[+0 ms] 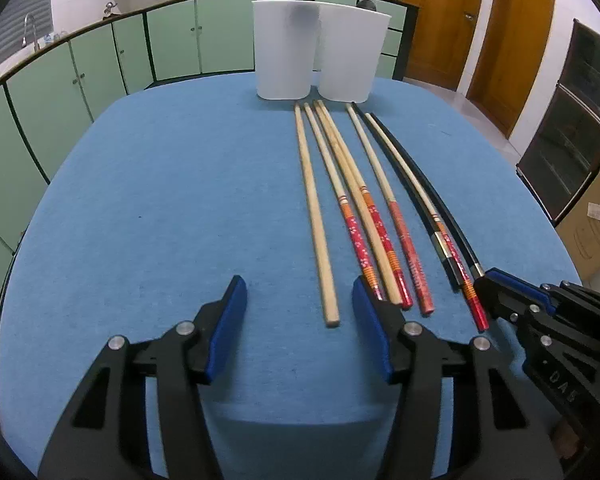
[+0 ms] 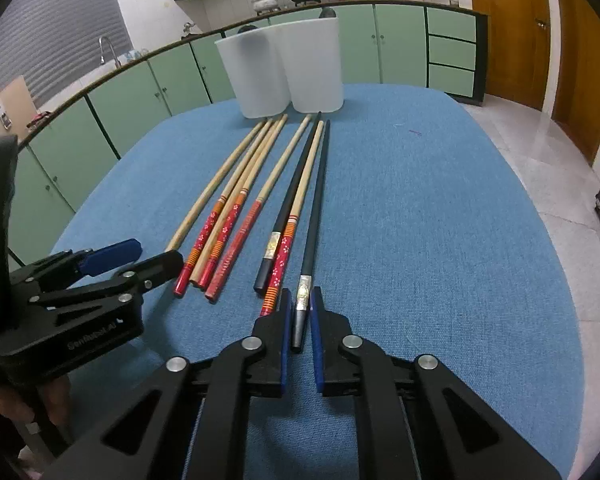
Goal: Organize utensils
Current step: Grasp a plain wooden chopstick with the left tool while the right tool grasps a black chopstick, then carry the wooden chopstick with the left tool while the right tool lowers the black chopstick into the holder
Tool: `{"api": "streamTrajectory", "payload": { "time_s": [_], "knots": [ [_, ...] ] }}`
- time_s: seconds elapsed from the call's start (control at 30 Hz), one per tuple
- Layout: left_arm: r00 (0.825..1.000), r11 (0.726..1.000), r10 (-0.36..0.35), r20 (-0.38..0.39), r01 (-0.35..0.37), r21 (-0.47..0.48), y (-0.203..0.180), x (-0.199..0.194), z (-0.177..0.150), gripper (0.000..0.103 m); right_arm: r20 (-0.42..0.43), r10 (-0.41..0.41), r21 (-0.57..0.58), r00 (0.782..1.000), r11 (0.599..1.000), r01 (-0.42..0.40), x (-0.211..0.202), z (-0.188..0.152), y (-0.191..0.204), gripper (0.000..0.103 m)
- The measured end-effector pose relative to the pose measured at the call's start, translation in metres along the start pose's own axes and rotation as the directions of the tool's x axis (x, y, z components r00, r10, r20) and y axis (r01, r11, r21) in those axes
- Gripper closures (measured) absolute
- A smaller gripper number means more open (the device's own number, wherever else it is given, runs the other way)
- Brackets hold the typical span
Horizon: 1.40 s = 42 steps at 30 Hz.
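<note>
Several chopsticks lie side by side on the blue table point(image 1: 160, 200): a plain wooden one point(image 1: 314, 216), red-patterned ones point(image 1: 364, 240) and black ones point(image 1: 416, 184). Two white tubs point(image 1: 284, 48) point(image 2: 316, 64) stand at their far ends. My left gripper point(image 1: 298, 296) is open just above the table, its jaws on either side of the plain wooden chopstick's near end. My right gripper point(image 2: 300, 300) is closed around the near end of the rightmost black chopstick point(image 2: 314, 216), which lies on the table.
Green kitchen cabinets point(image 1: 100, 64) with a counter holding pots run behind the table. Wooden doors point(image 1: 460, 20) stand at the back right. A dark cabinet point(image 1: 572, 128) and a cardboard box point(image 1: 596, 224) are to the right.
</note>
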<state>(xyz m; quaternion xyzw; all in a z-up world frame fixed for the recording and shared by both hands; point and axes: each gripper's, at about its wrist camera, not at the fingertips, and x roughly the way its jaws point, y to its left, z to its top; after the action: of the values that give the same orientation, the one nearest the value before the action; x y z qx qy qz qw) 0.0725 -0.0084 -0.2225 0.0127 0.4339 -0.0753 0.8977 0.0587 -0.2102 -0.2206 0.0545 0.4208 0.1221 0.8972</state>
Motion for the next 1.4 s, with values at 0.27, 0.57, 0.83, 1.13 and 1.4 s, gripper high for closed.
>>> {"api": "streamTrajectory", "payload": {
  "time_s": [0.27, 0.57, 0.83, 1.13, 1.4],
  "knots": [
    [0.999, 0.999, -0.035, 0.004, 0.035, 0.008, -0.011, 0.0, 0.001, 0.092, 0.0, -0.006, 0.005, 1.0, 1.0, 0.006, -0.002, 0.001, -0.002, 0.095],
    [0.998, 0.998, -0.057, 0.012, 0.057, -0.004, -0.01, -0.012, 0.006, 0.096, 0.037, -0.009, 0.033, 0.999, 0.999, 0.007, -0.021, 0.01, -0.015, 0.096],
    [0.989, 0.999, -0.026, 0.143, 0.023, 0.022, -0.009, -0.052, 0.029, 0.096, 0.154, -0.009, 0.027, 0.988, 1.0, 0.005, -0.059, 0.036, -0.021, 0.096],
    [0.957, 1.0, -0.025, 0.29, 0.02, 0.02, -0.004, -0.083, 0.065, 0.097, 0.281, 0.002, 0.009, 0.96, 1.0, -0.004, -0.092, 0.074, -0.018, 0.096],
    [0.929, 0.999, -0.03, 0.368, 0.025, 0.02, -0.009, -0.096, 0.094, 0.097, 0.361, 0.044, 0.01, 0.932, 0.999, -0.051, -0.108, 0.106, -0.022, 0.096]
  ]
}}
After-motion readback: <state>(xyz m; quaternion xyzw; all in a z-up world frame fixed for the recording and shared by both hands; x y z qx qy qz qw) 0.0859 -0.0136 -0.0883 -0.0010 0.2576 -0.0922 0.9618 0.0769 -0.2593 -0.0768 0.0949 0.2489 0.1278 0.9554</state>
